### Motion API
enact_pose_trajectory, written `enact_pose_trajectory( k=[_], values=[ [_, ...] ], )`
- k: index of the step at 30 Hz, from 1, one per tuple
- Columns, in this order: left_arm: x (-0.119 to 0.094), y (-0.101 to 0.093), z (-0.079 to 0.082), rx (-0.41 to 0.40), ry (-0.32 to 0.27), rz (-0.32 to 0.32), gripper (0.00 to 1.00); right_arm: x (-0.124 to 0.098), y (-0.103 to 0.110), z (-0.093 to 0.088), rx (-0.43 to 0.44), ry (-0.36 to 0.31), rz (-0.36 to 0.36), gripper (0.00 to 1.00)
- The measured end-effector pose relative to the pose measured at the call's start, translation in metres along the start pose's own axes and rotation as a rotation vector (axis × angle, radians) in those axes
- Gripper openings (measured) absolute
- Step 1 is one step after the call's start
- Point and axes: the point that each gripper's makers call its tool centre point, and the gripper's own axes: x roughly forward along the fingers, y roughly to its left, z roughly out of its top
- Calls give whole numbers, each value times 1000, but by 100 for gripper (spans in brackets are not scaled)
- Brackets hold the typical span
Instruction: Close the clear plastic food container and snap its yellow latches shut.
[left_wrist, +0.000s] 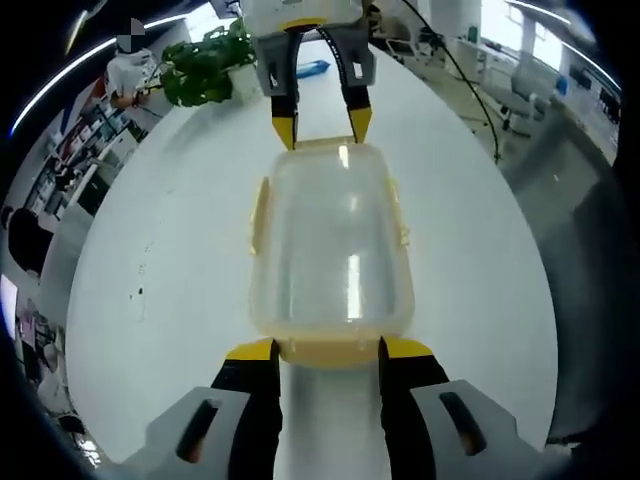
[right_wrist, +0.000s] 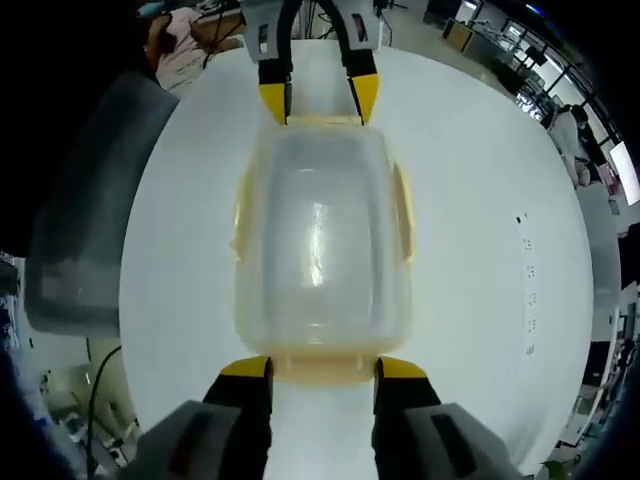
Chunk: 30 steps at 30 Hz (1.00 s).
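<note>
The container (left_wrist: 330, 240) sits on the table (left_wrist: 150, 260), between the two grippers. The left gripper (left_wrist: 325, 352) is at one short end and the right gripper (left_wrist: 322, 128) at the opposite end. A plant (left_wrist: 205, 65) stands behind, near the table's far edge.

Clear plastic container (right_wrist: 320, 250) lying lid-on on white table (right_wrist: 480, 180). Right gripper (right_wrist: 322, 367) spread at near-end yellow latch (right_wrist: 322, 368), perhaps touching. Left gripper (right_wrist: 320, 95) likewise at far end.

left tool (left_wrist: 327, 350) and right tool (right_wrist: 322, 368) face each other, both jaws spread wide, tips level.
</note>
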Motion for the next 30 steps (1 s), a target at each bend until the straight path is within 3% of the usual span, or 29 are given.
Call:
enact_pose_trajectory(
  k=[12,23,30],
  values=[
    [-4,-1,-8,3,-16,-50,35,8,5,6,9,-28,43,37],
    [-25,-5,-45,21,-1,-49,35,14,14,53,30,-150,23,37],
    [-38,-11,-65,27,30,-55,36,18,20,75,19,-175,22,37]
  ],
)
